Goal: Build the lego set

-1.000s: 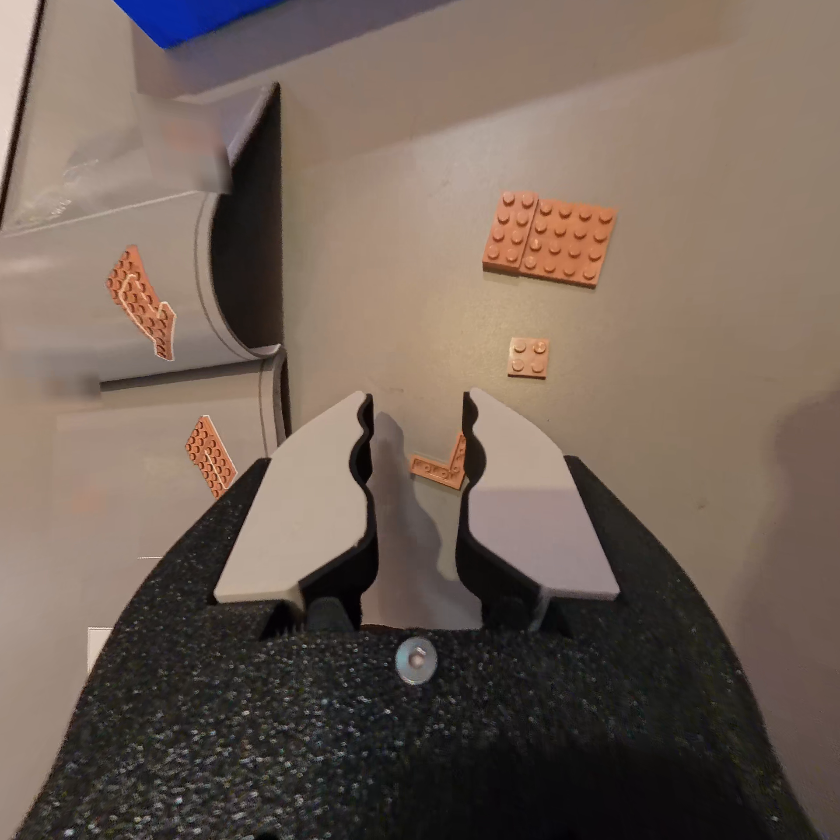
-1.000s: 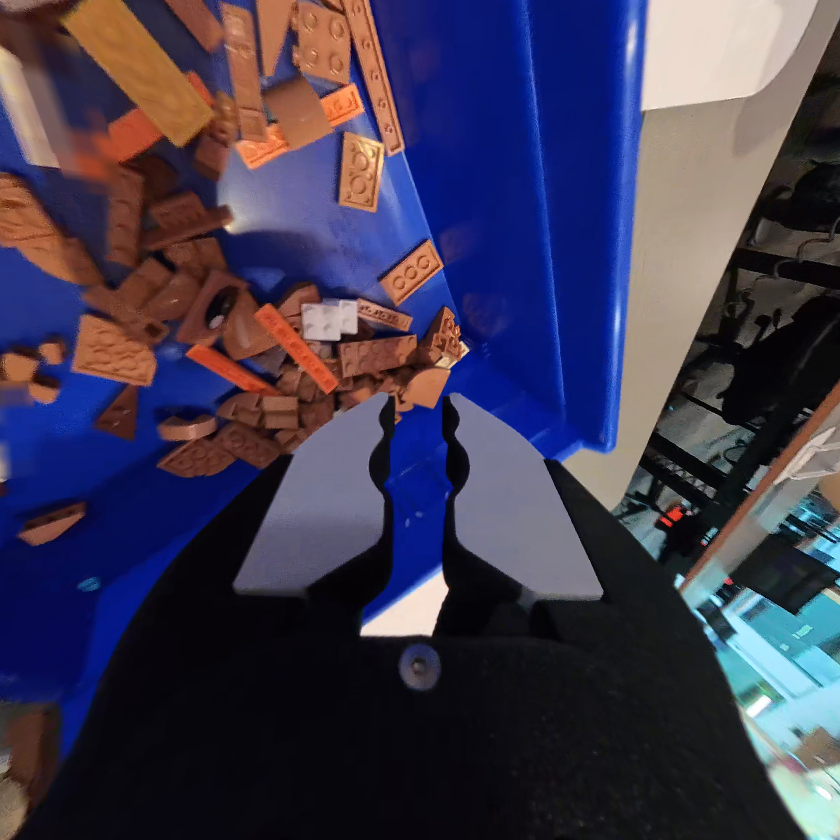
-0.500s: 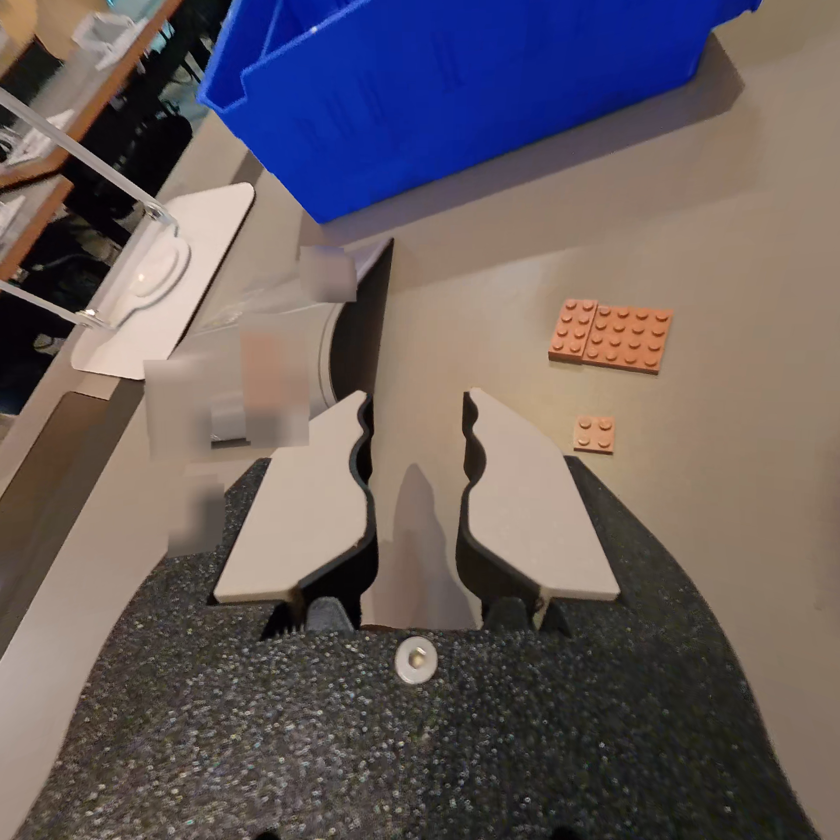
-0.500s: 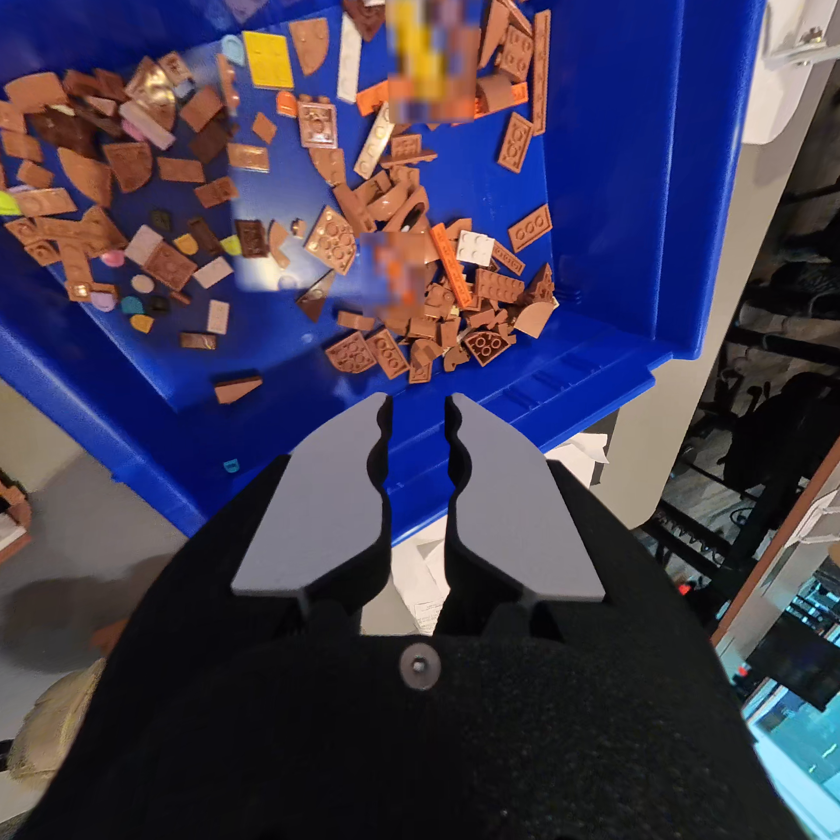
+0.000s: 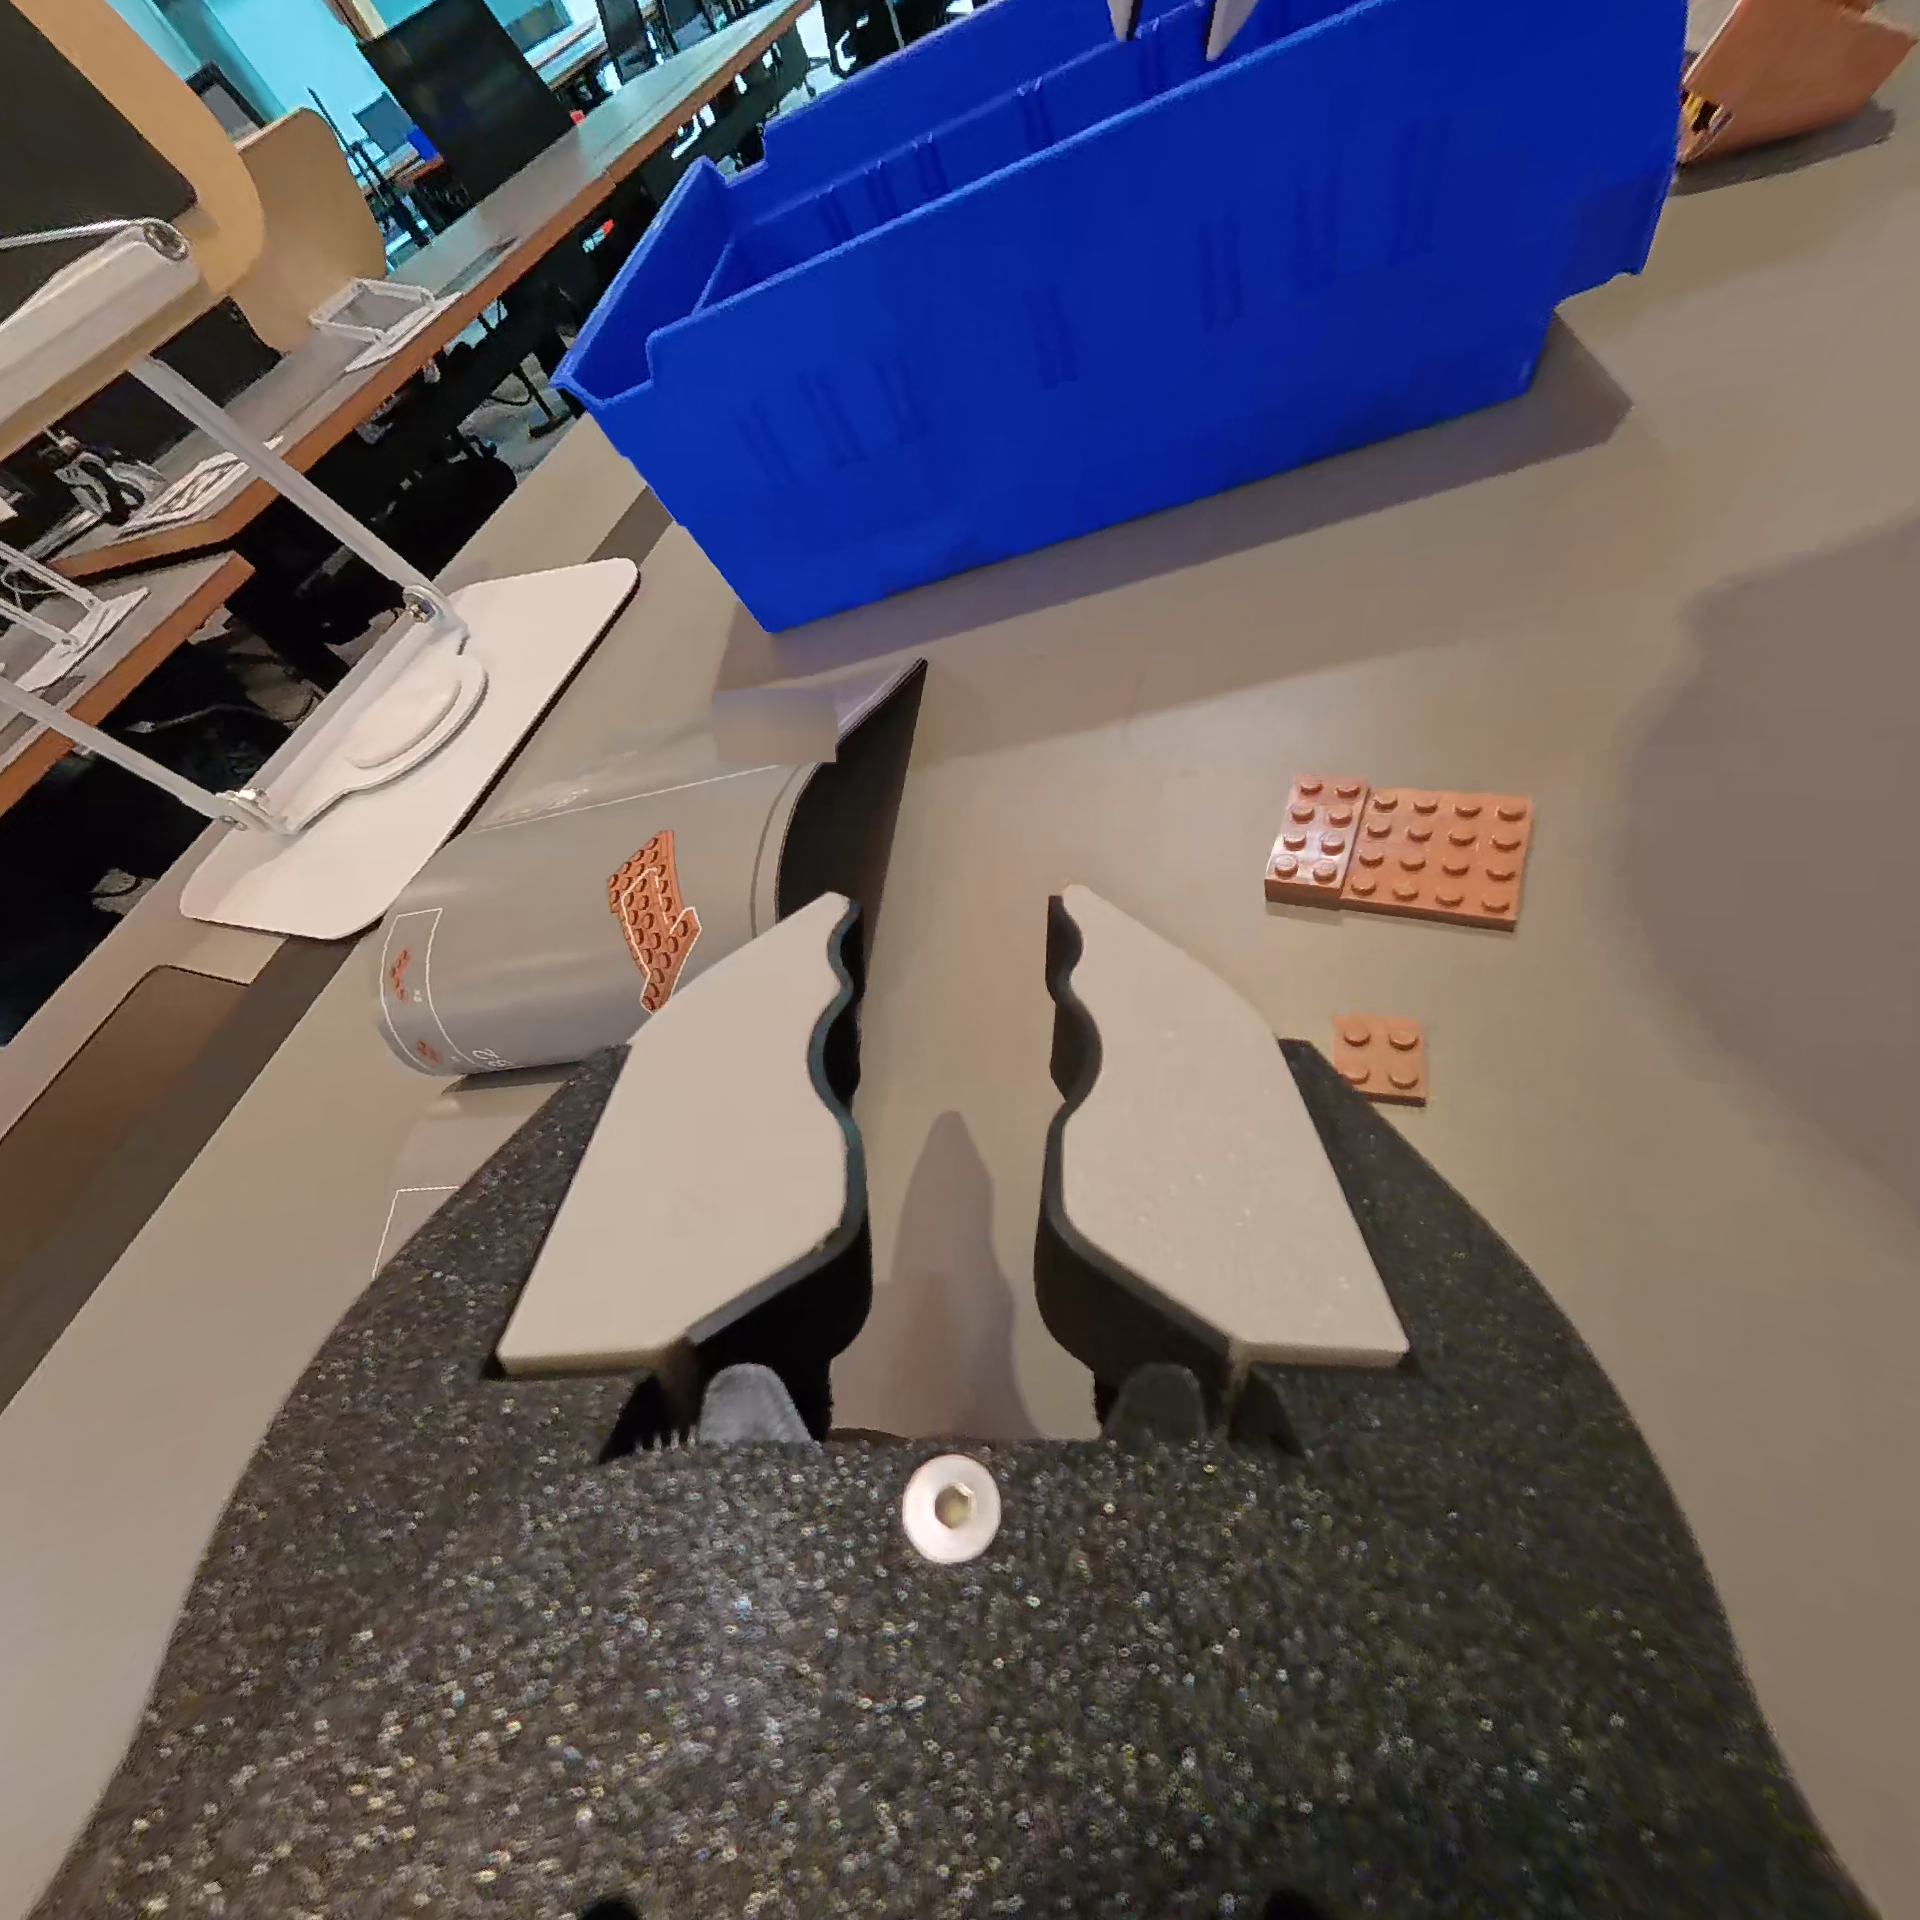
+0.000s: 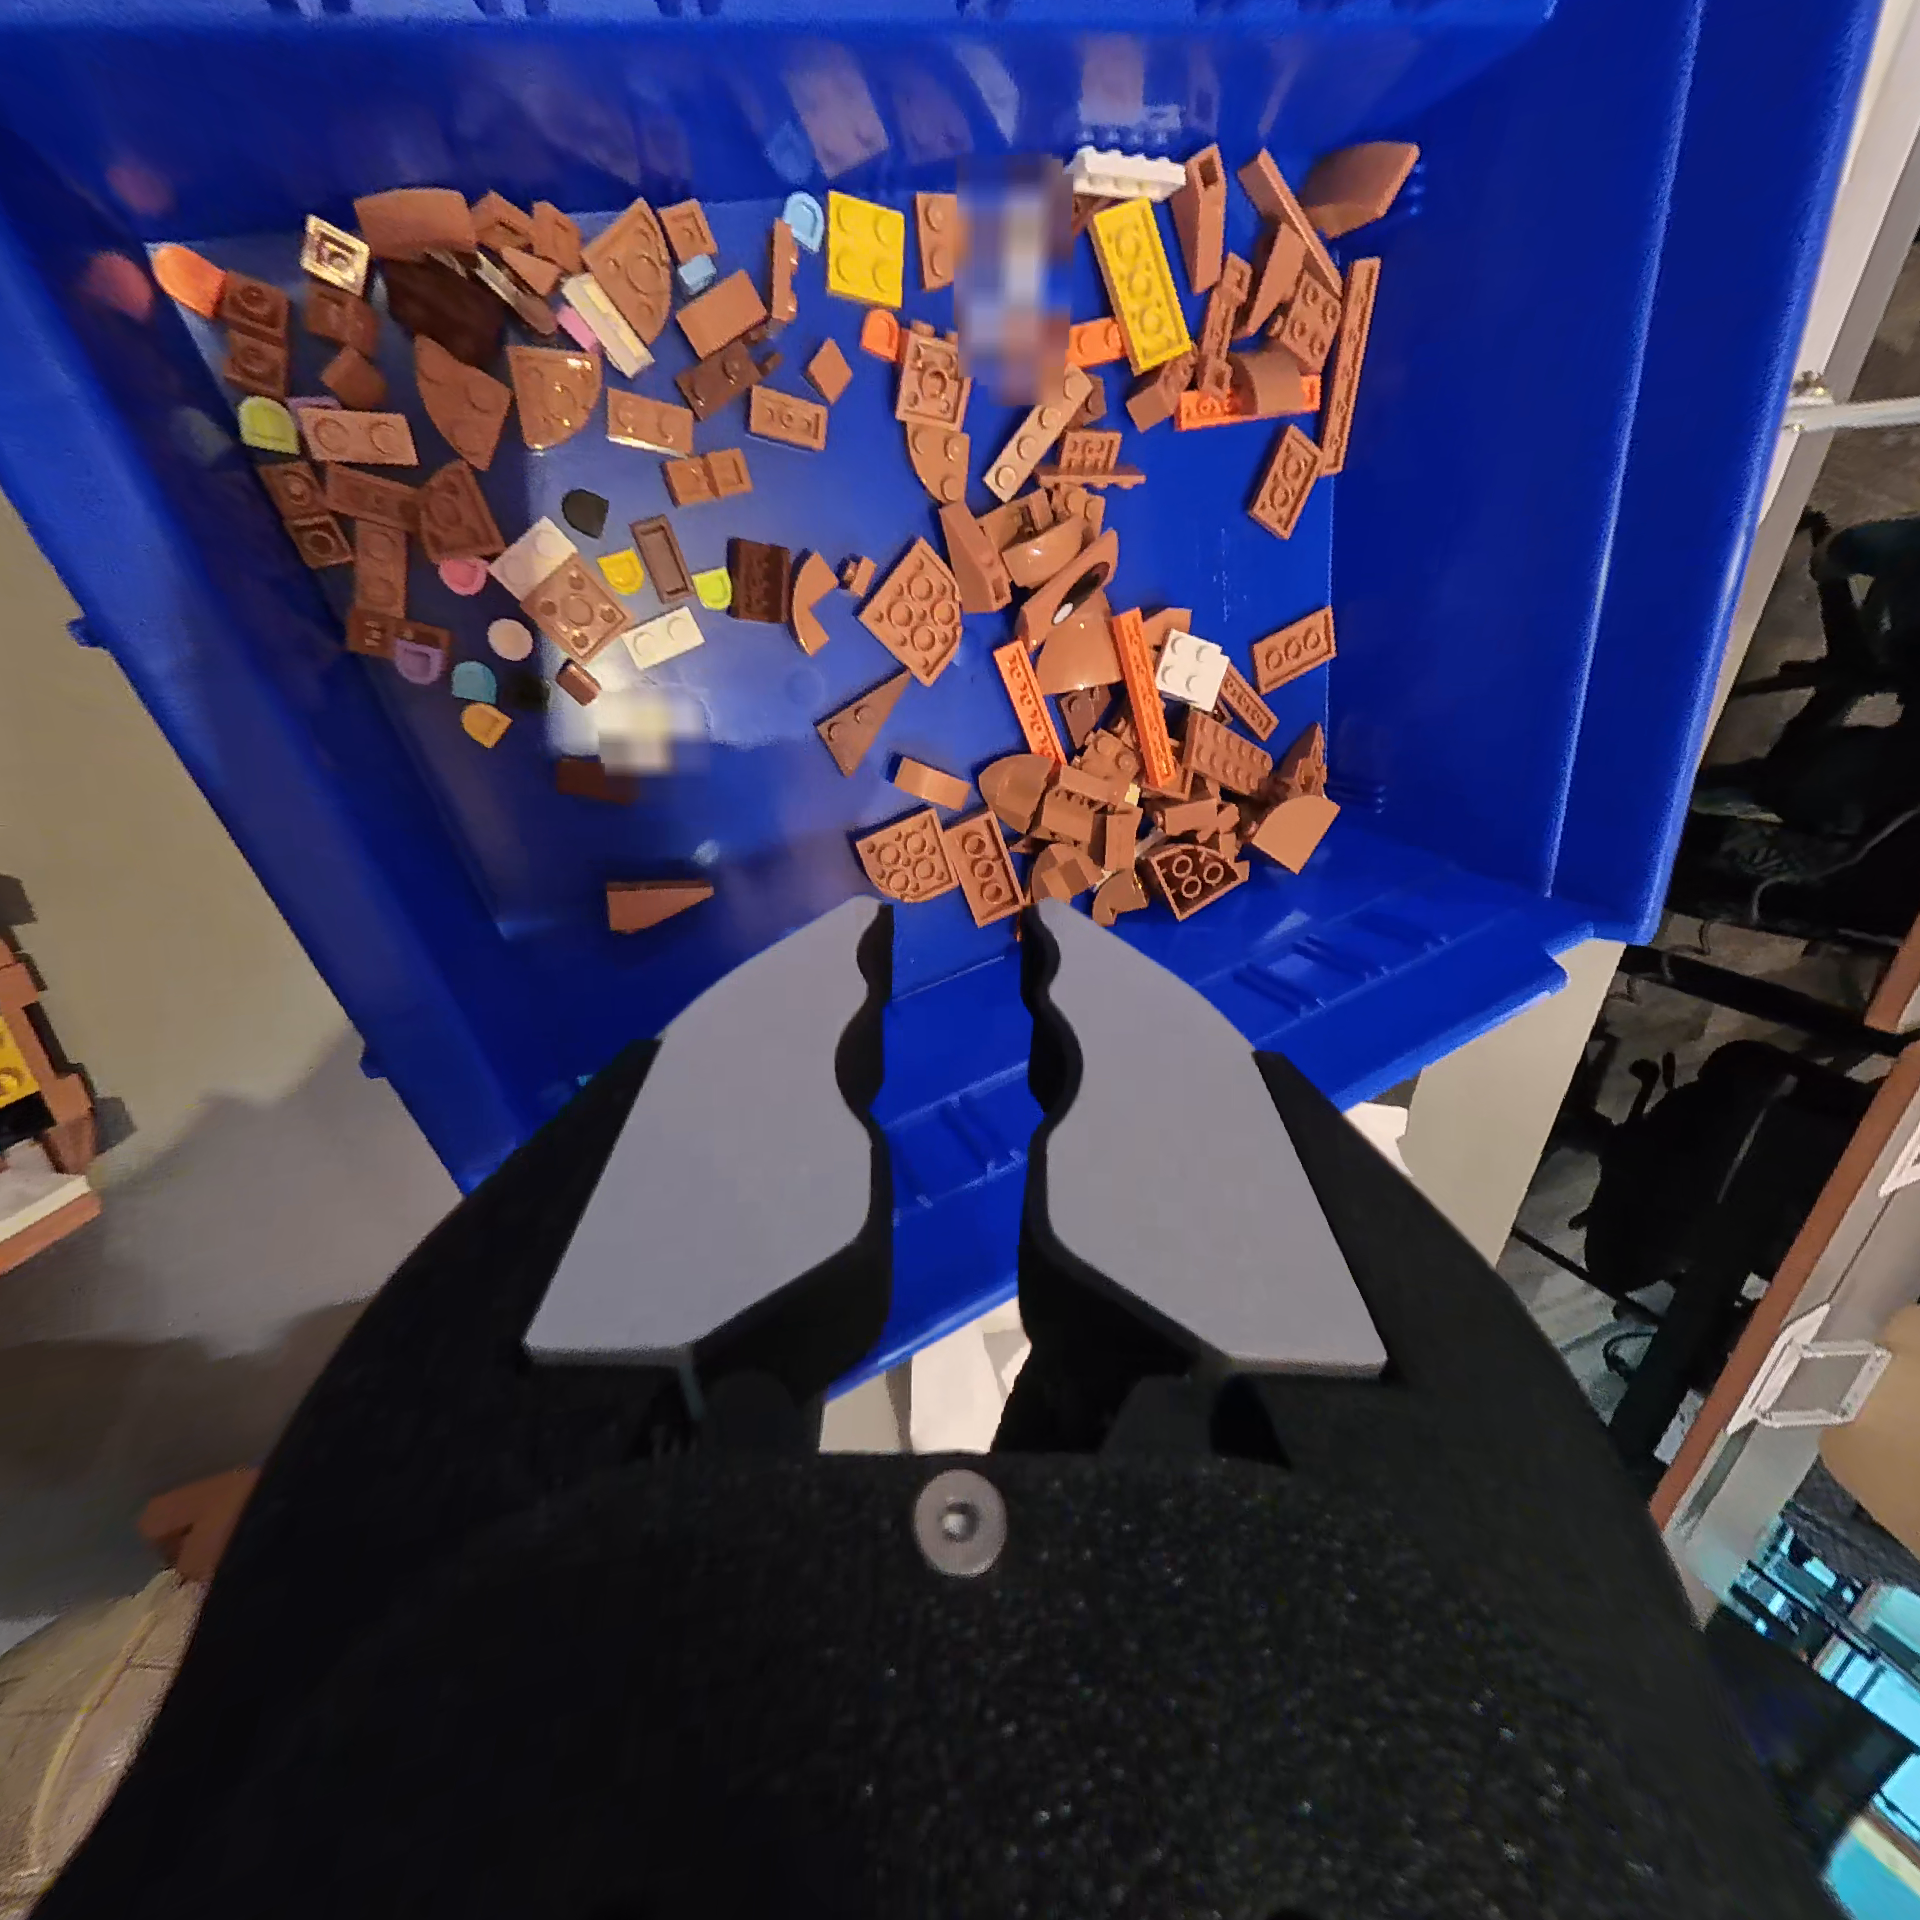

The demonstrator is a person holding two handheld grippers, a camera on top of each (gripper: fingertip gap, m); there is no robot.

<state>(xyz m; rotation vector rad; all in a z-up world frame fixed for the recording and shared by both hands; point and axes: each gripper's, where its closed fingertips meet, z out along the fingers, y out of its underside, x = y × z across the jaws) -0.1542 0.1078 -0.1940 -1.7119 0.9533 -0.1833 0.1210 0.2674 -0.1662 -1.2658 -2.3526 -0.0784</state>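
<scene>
Blue bin is seen from above, loose bricks piled inside. Right gripper is held over its near wall, fingers apart, empty. Left gripper is held over table, fingers apart, empty. Joined plates and small plate lie right of it.

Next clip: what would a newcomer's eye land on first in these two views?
Most striking is the blue bin filling the right wrist view, its floor strewn with mostly brown lego pieces, with the right gripper hanging over its near wall, jaws apart. In the left wrist view, two joined brown plates and a small square plate lie on the grey table right of the open, empty left gripper.
</scene>
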